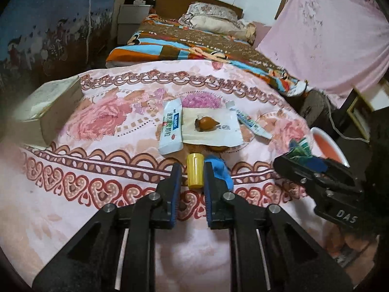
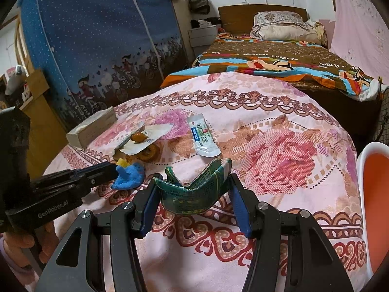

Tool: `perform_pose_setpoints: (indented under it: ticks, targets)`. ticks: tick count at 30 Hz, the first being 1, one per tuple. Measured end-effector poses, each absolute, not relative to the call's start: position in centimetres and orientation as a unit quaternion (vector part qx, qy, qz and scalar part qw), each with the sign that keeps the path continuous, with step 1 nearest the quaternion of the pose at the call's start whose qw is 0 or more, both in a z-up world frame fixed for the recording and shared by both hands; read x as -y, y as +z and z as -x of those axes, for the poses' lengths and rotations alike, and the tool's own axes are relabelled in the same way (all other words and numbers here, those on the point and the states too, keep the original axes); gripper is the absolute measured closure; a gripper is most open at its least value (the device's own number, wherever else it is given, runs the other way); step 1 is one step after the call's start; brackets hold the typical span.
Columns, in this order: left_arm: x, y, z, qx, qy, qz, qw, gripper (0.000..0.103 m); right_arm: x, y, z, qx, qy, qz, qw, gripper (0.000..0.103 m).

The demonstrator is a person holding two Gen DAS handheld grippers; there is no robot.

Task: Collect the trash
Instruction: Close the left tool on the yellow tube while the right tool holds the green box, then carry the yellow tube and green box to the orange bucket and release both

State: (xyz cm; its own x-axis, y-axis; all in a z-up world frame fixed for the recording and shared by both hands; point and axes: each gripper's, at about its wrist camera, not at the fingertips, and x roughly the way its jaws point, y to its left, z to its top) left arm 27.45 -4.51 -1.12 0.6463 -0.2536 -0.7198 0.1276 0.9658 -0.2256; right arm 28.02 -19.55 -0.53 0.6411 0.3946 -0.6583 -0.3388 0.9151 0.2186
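Two grippers are gripping trash over the floral bedspread [image 1: 97, 126]: the left gripper [image 1: 192, 170] is pinching a yellow cap [image 1: 194, 170] near the front edge, fingers almost together, while the right gripper [image 2: 194, 194], fingers half spread, is clasping a crumpled green wrapper [image 2: 197, 189].

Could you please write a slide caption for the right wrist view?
Right gripper clamps a crumpled green wrapper above the floral bedspread.

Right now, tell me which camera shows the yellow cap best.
The left wrist view: the yellow cap lies full-length between the left tongs. The right wrist view shows only its corner beside the blue scrap.
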Motion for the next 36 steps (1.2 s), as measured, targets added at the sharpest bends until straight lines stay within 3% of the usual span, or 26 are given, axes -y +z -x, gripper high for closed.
perform_pose_setpoints:
  ticks: [9, 21, 28, 36]
  targets:
    - [3.9, -1.8, -28.5, -0.443, -0.142, 0.076, 0.882, 0.1, 19.6, -0.6, -28.0, -0.372, 0.203, -0.037, 0.905, 0.05]
    - [4.4, -1.2, -27.5, -0.417, -0.143, 0.064, 0.895, 0.103, 19.8, -0.4, -27.8, -0.366, 0.206, -0.037, 0.907, 0.05]
    - [5.3, 1.2, -24.5, -0.331, -0.155, 0.039, 0.93, 0.103, 20.2, 0.9, -26.2, -0.319, 0.208, -0.034, 0.924, 0.05]
    - [6.7, 4.7, -21.1, -0.21, -0.163, 0.027, 0.964, 0.103, 21.9, 3.7, -22.2, -0.19, 0.201, -0.041, 0.96, 0.05]
